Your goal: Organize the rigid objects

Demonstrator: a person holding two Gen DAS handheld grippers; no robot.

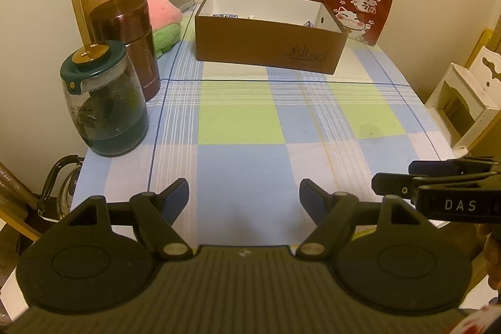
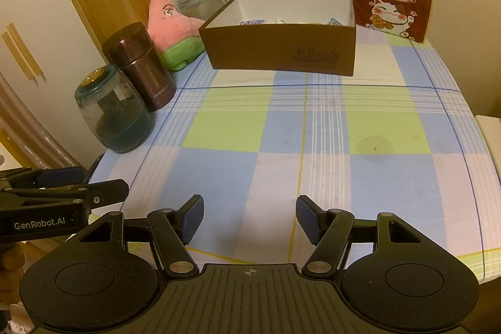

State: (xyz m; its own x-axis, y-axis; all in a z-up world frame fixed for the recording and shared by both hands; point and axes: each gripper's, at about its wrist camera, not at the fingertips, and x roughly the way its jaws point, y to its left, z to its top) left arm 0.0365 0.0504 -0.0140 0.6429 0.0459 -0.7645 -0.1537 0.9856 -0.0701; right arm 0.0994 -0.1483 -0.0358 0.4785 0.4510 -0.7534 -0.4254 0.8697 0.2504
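The worktop [image 2: 313, 177] under its blue, green and white checked cloth is seen bare across its middle, while the open brown cardboard box [image 2: 281, 52] at its far edge already holds several small items, so the sorting is judged nearly or wholly done. Along the left edge a maroon metal canister [image 2: 141, 71] and a green-lidded glass teapot [image 2: 116, 118] remain outside the box. The left tool [image 1: 244, 197] and the right tool [image 2: 249, 216] are held over the near edge, each partly open with nothing gripped.
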